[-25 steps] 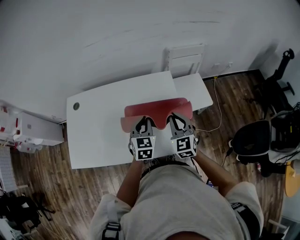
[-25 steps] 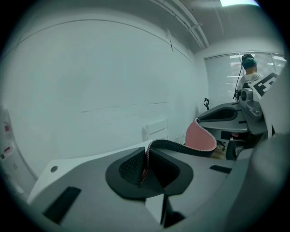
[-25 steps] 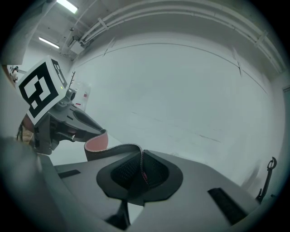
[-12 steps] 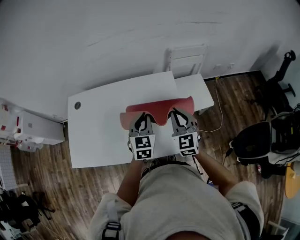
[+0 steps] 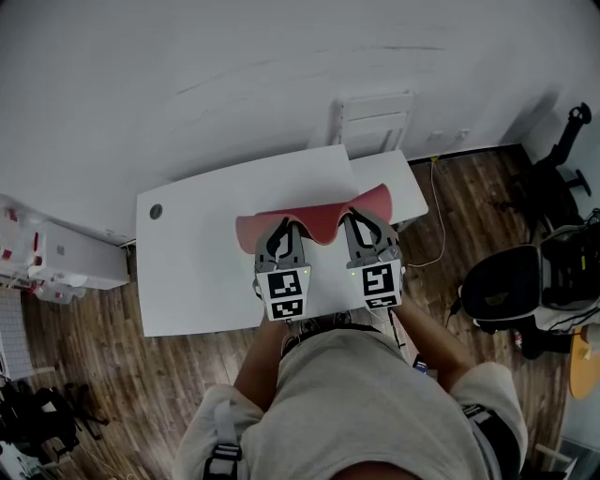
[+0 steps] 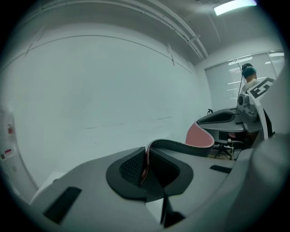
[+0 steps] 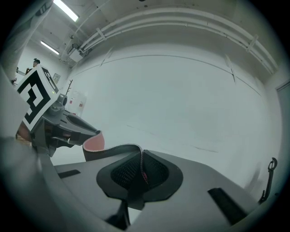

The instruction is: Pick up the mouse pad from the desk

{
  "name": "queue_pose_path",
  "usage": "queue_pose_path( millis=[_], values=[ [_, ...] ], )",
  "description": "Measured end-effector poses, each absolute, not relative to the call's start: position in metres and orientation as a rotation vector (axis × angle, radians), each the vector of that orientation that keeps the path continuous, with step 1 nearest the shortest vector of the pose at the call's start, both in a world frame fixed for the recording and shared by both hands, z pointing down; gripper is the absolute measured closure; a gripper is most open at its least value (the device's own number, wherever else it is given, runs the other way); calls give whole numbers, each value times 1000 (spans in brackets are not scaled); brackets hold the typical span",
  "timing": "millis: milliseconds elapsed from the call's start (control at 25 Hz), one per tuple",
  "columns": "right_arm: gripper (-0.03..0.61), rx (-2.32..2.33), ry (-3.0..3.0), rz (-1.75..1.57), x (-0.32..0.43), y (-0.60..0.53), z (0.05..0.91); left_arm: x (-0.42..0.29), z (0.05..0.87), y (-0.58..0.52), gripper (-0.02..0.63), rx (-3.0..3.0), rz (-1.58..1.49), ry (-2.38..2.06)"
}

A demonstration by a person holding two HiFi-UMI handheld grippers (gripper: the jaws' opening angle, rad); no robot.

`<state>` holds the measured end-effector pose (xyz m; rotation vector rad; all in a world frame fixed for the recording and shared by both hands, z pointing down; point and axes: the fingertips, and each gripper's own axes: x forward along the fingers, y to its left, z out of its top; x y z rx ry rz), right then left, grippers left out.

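Left gripper (image 5: 281,234): jaws almost closed, pinching the near edge of the mouse pad (image 5: 314,217).
Right gripper (image 5: 364,228): likewise clamped on that edge, further right.
Mouse pad: slung between my two grippers above the desk (image 5: 202,253), sagging in the middle.
Risk: I grip only a thin, floppy rim, so uneven pulling could slide it out of one pinch.

We see the head view dim and flat, its white desk (image 5: 197,253) turned grey and its corners darkened. In both gripper views, ceiling light strips (image 6: 235,6) (image 7: 65,10) glare overhead. Fisheye bending curves the walls inside black rims, and the nearest foreground is soft.
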<state>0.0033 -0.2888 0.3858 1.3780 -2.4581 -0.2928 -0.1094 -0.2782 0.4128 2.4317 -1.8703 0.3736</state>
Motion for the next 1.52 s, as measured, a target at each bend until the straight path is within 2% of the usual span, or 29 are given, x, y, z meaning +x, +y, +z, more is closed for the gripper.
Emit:
queue_pose_path(
  millis=[1520],
  values=[
    [526,1403,-2653,-438,-6,-265,272,-97,292,-265,579,2537,-87,-1865]
  ],
)
